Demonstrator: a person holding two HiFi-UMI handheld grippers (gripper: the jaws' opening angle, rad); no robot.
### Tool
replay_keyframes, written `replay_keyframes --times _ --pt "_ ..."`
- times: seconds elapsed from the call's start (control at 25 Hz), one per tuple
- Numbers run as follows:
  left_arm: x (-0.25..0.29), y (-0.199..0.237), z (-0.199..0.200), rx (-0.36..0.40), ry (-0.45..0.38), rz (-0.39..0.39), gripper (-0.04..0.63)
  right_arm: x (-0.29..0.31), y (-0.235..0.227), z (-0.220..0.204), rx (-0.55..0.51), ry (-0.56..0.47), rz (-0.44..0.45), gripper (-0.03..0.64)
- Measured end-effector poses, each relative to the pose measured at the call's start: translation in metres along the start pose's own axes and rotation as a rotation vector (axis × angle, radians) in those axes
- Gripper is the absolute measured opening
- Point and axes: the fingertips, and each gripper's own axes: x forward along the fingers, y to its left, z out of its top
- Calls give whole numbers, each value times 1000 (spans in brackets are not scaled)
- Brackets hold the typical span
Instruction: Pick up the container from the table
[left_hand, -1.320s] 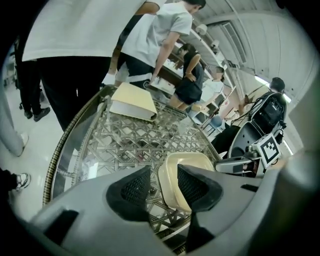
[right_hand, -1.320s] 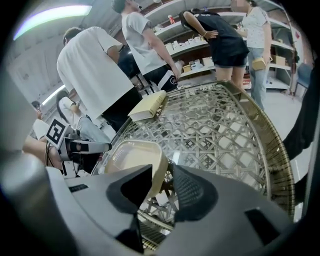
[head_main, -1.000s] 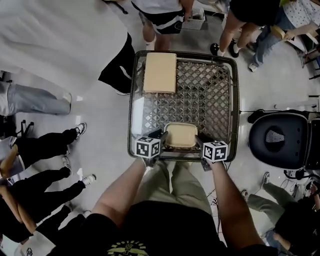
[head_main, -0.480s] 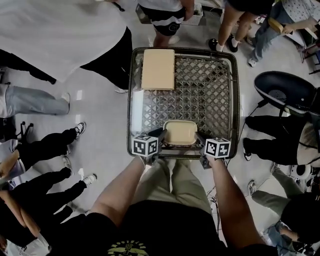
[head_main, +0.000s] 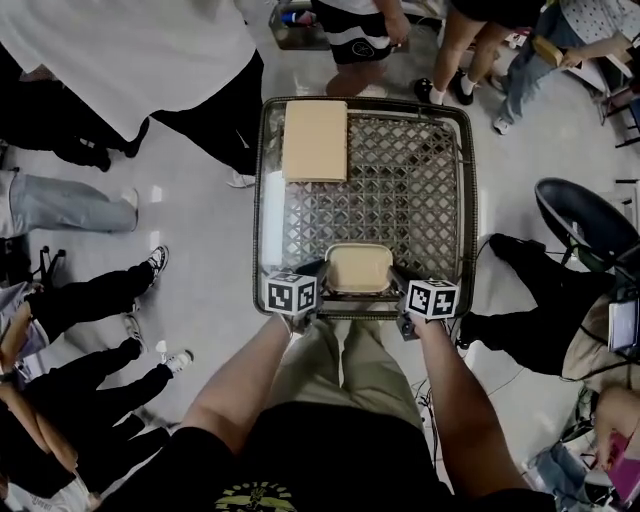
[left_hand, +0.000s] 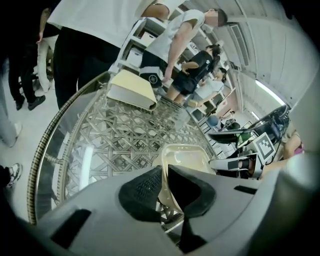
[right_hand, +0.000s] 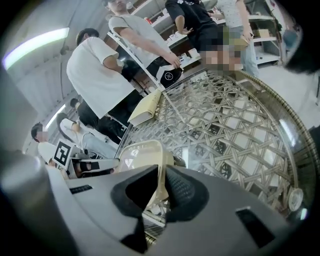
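Note:
A shallow beige container (head_main: 360, 267) sits at the near edge of the lattice table (head_main: 420, 190). My left gripper (head_main: 321, 274) is at its left side and my right gripper (head_main: 398, 277) at its right side. In the left gripper view the container (left_hand: 186, 156) has its thin rim pinched between the dark pads of the left gripper (left_hand: 164, 176). In the right gripper view the right gripper (right_hand: 161, 186) clamps the opposite rim of the container (right_hand: 141, 151). Both pairs of jaws have just been closing, with the rim between them.
A flat beige slab (head_main: 316, 140) lies at the table's far left corner. The table has a raised dark rim (head_main: 262, 215). Several people stand close around the far and left sides. A black chair (head_main: 592, 228) is at the right.
Both grippers' jaws have narrowed onto the container's side rims while the hands stayed put. People at the far side shifted, and the black chair at the right moved further right.

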Motion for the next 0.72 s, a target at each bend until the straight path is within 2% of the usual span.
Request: replay_keyframes --times 0.24,0.72 --pt "-5 -13 16 36 -53 -3 29 -10 2 6 -58 -37 -36 40" --pt "-45 -58 67 157 -175 -25 29 -65 38 57 -127 -180 -4 37"
